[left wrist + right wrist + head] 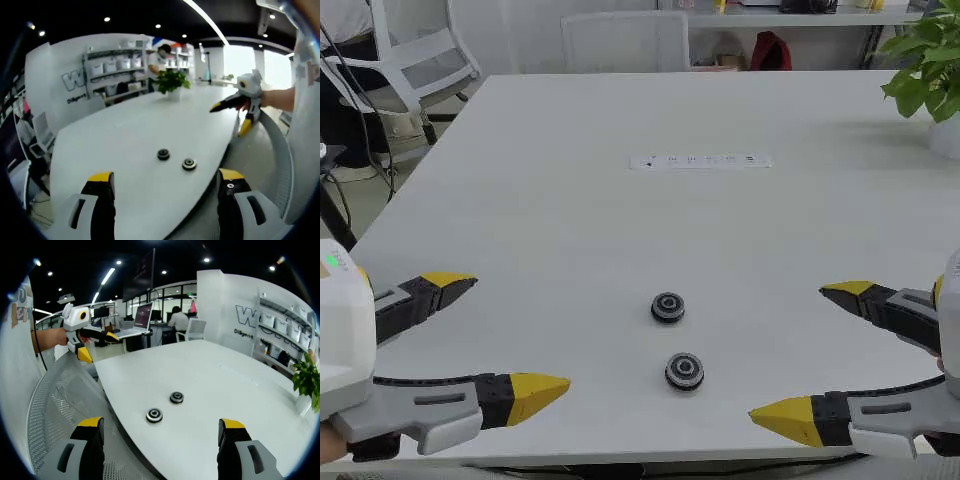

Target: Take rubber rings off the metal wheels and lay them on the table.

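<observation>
Nothing looks done yet: the near wheel (685,371) and the far wheel (668,307), at its 12 o'clock, sit on the table (620,220), dark rubber rings (671,372) seemingly on. Your left gripper (517,333) at 9 o'clock and right gripper (790,351) at 3 gape empty.

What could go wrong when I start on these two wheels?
The near wheel sits close to the table's front edge; a nudge might send it off. The far wheel lies near it, so the open fingers of the left gripper or right gripper could knock one while reaching the other.
</observation>
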The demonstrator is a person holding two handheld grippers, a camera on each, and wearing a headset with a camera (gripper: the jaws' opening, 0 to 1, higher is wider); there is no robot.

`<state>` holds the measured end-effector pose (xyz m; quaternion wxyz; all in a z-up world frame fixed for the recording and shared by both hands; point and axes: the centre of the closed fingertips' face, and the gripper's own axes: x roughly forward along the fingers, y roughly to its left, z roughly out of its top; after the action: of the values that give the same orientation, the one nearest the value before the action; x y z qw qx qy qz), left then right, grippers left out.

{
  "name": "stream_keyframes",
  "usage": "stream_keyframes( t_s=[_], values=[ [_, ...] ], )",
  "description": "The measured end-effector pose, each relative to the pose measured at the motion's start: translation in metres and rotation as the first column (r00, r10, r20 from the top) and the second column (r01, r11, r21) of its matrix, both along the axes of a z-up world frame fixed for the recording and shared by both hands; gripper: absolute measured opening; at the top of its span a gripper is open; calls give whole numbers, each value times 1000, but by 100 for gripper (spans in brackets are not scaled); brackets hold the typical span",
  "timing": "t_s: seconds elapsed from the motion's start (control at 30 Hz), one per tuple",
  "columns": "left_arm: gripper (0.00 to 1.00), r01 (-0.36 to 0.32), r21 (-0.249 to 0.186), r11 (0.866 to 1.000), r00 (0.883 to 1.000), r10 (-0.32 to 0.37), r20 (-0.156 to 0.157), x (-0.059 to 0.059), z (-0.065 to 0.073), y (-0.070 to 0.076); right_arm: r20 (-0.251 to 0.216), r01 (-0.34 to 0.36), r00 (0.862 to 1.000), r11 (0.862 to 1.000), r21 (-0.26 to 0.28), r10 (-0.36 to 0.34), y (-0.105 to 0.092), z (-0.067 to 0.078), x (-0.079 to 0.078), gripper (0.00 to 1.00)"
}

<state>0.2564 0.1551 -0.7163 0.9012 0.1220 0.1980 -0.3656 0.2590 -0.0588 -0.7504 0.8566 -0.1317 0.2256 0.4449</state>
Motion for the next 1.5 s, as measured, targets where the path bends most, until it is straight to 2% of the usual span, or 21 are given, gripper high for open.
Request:
stream_keyframes(
  t_s=[1.5],
  values=[
    [83, 6, 15, 1000, 1000, -6, -8, 0, -3, 2, 1, -33, 999, 999, -25, 33, -1, -2, 0, 92]
  ],
)
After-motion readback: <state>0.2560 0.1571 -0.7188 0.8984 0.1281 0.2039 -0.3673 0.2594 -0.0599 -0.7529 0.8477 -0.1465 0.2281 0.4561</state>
